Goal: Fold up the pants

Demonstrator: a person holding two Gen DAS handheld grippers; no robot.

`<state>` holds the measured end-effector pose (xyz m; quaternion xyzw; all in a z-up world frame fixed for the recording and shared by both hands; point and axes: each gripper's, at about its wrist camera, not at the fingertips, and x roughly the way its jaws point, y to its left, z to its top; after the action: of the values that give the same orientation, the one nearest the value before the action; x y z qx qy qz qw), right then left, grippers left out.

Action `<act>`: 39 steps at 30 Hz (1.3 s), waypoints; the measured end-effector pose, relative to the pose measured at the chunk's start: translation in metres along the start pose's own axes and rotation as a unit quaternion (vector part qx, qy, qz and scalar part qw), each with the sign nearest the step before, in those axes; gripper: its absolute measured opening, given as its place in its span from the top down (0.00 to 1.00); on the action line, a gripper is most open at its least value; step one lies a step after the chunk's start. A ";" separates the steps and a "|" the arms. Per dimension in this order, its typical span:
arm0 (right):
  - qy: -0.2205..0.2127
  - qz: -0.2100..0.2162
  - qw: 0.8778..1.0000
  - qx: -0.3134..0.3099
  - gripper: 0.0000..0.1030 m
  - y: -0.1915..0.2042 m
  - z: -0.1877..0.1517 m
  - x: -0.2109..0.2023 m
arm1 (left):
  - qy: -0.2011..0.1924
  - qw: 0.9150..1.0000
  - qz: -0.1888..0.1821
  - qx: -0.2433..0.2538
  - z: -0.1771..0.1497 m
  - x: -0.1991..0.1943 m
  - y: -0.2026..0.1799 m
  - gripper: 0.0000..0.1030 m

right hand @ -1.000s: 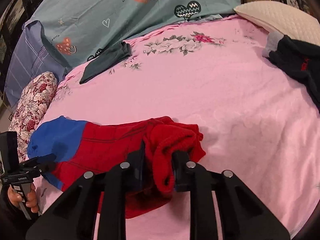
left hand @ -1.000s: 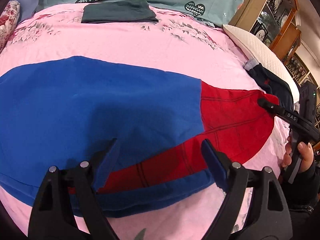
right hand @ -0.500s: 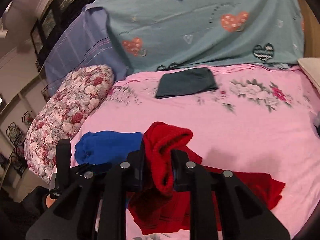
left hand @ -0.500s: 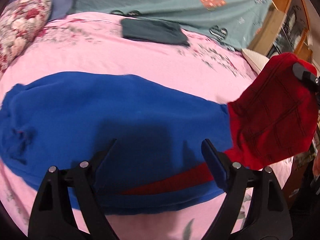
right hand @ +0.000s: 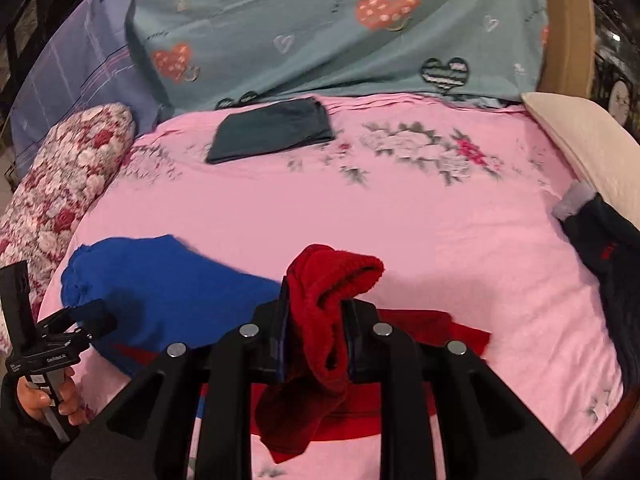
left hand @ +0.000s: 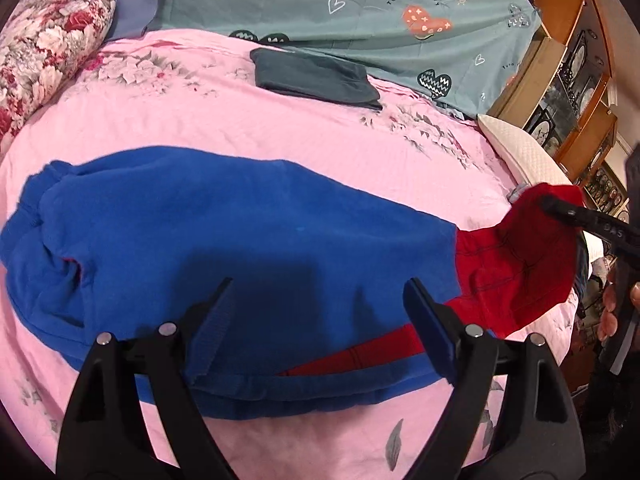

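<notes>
We see a bed (left hand: 280, 148) under a smooth pink sheet printed with pale flowers. Behind it, at twelve o'clock, hangs a teal cloth (left hand: 360, 16) dotted with hearts. A rose-patterned bolster (left hand: 44, 48) lies at ten o'clock.

The pants (left hand: 224, 248), soft and fleecy, stretch across the bed's middle: a broad blue part toward nine o'clock, red legs toward three o'clock. A second ago the red end lay flat; now it is raised off the sheet and carried leftward over the blue, so we judge the lengthwise fold is under way.

A dark garment (right hand: 612, 264) is heaped at the bed's three o'clock edge. A small dark green folded cloth (left hand: 316, 76) sits flat at twelve o'clock.

The right tongs (right hand: 316, 336) are clenched on the thick ribbed red cuff (right hand: 332, 276); their jaws have just eased slightly wider, with the cuff between them. The left tongs (left hand: 316, 320) are released, spread wide above the blue fabric, holding nothing.
</notes>
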<state>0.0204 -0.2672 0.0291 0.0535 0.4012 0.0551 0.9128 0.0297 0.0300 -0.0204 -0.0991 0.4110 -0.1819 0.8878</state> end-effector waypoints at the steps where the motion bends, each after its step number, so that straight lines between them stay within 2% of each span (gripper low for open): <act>1: 0.013 0.029 0.999 -0.019 0.76 0.024 0.002 0.013 | -0.004 1.000 0.003 -0.002 0.000 -0.003 0.002 0.17; 3: 0.039 0.075 0.995 -0.055 0.74 0.069 0.005 0.038 | -0.017 1.000 0.014 -0.014 -0.001 -0.016 0.011 0.17; 5: 0.082 0.126 0.985 -0.079 0.61 0.111 0.003 0.069 | -0.026 0.999 0.026 -0.028 -0.004 -0.026 0.022 0.15; 6: 0.101 0.137 0.981 -0.088 0.52 0.125 -0.001 0.083 | -0.029 0.998 0.036 -0.038 -0.006 -0.031 0.030 0.15; 9: 0.156 0.141 0.973 -0.094 0.51 0.138 -0.015 0.113 | -0.027 0.997 0.043 -0.056 -0.010 -0.035 0.042 0.15; 11: 0.130 0.179 0.973 -0.066 0.51 0.117 -0.013 0.092 | -0.026 0.998 0.033 -0.050 -0.011 -0.036 0.039 0.15; 13: 0.072 0.154 0.984 -0.054 0.47 0.087 -0.008 0.050 | -0.023 0.999 0.007 -0.033 -0.010 -0.035 0.026 0.15; 15: 0.025 0.097 0.995 -0.025 0.39 0.039 -0.008 0.010 | -0.013 0.999 -0.031 0.002 -0.010 -0.029 0.005 0.14; 17: -0.002 0.002 1.000 0.014 0.36 -0.017 -0.018 -0.018 | 0.011 0.998 -0.057 0.035 -0.013 -0.016 -0.017 0.13; 19: -0.001 -0.086 0.995 0.060 0.36 -0.071 -0.033 -0.028 | 0.048 0.996 -0.072 0.038 -0.016 0.003 -0.028 0.13; 20: 0.010 -0.102 0.989 0.103 0.36 -0.103 -0.046 -0.028 | 0.062 0.995 -0.076 0.028 -0.016 0.011 -0.028 0.14; 22: 0.027 -0.085 0.984 0.156 0.36 -0.136 -0.063 -0.020 | 0.081 0.993 -0.082 0.002 -0.017 0.025 -0.025 0.14; 24: 0.038 -0.035 0.981 0.187 0.36 -0.150 -0.077 0.001 | 0.086 0.993 -0.080 -0.018 -0.018 0.033 -0.021 0.14; 26: 0.058 -0.017 0.979 0.194 0.38 -0.149 -0.087 0.024 | 0.084 0.994 -0.071 -0.025 -0.021 0.036 -0.020 0.14; 27: 0.052 -0.017 0.981 0.189 0.47 -0.146 -0.089 0.029 | 0.082 0.994 -0.064 -0.027 -0.022 0.036 -0.019 0.14; 28: 0.036 -0.015 0.984 0.171 0.77 -0.137 -0.088 0.029 | 0.081 0.994 -0.062 -0.030 -0.023 0.037 -0.018 0.14; 29: 0.039 0.006 0.985 0.167 0.81 -0.136 -0.087 0.031 | 0.081 0.994 -0.061 -0.033 -0.021 0.038 -0.016 0.14; 32: 0.001 0.053 0.984 0.173 0.81 -0.132 -0.081 0.013 | 0.077 0.994 -0.061 -0.040 -0.022 0.037 -0.012 0.14; 35: -0.038 0.087 0.985 0.146 0.81 -0.102 -0.059 -0.019 | 0.073 0.995 -0.058 -0.044 -0.021 0.034 -0.009 0.14; 37: -0.050 0.099 0.989 0.100 0.81 -0.065 -0.040 -0.033 | 0.066 0.995 -0.053 -0.046 -0.021 0.028 -0.005 0.14; 39: -0.045 0.116 0.992 0.029 0.81 -0.007 -0.019 -0.033 | 0.055 0.996 -0.044 -0.050 -0.022 0.017 0.002 0.14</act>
<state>-0.0159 -0.2774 0.0392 0.1282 0.3523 0.1465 0.9154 0.0237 0.0240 -0.0472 -0.1515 0.4626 -0.2054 0.8490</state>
